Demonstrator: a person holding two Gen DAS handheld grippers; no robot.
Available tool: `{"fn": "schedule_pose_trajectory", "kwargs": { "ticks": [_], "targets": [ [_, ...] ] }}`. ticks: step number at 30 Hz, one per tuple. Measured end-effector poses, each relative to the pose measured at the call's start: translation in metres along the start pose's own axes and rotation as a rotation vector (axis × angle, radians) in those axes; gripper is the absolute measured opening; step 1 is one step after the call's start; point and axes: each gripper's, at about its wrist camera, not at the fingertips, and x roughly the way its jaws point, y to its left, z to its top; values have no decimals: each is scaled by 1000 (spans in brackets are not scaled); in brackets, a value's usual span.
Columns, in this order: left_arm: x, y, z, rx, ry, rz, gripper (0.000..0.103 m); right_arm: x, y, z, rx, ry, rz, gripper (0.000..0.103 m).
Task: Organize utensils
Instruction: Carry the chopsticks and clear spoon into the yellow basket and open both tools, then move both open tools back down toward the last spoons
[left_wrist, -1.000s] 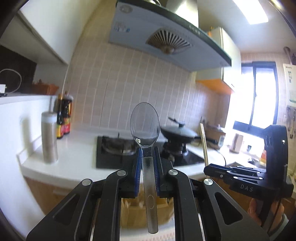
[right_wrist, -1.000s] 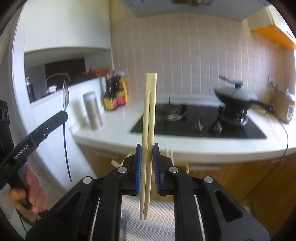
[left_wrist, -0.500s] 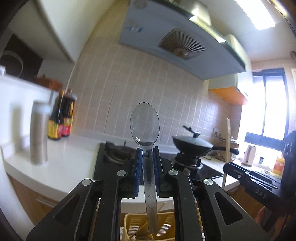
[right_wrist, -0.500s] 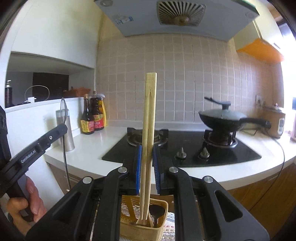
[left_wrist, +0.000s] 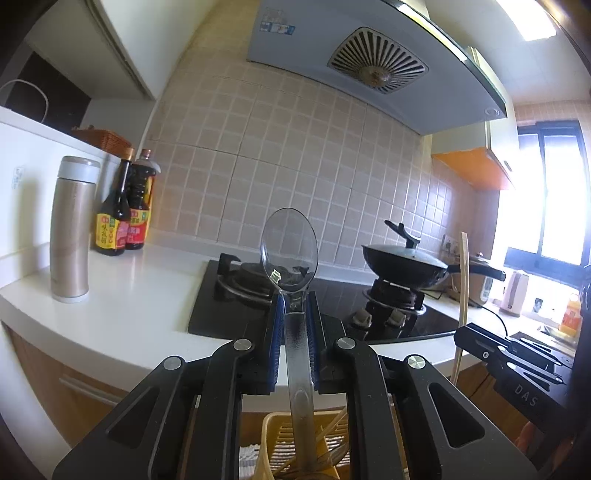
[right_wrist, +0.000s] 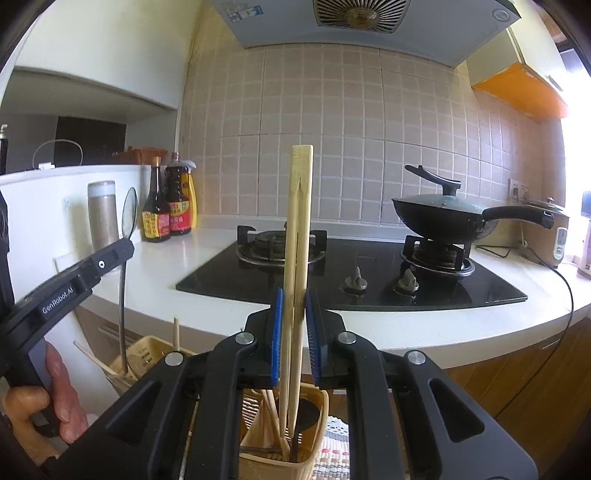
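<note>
Upright, spoon and chopsticks above holder

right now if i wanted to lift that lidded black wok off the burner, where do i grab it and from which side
Take the wok by its long straight handle, coming from the right. The handle sticks out level past the stove's edge, clear of the burner, while the lid's knob would lift only the lid.

Left gripper: spoon upright between fingers, handle end down in holder below. Right gripper: chopsticks upright between fingers, tips in second holder below. Ahead of both: counter with stove. Wok on burner ahead-right. Flask, two bottles on counter ahead-left.
</note>
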Motion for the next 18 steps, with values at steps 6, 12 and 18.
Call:
{"fn": "schedule_pose_trajectory", "kwargs": {
  "ticks": [6, 12, 18],
  "targets": [
    [1, 2, 0, 12, 14, -8, 12, -1, -1, -3, 7, 13, 4, 11],
    [-14, 10, 9, -35, 28, -43, 34, -12, -2, -8, 14, 78, 41, 16],
    [-54, 21, 26, -78, 17, -68, 60, -49, -4, -11, 26, 76, 61, 48]
  ]
}}
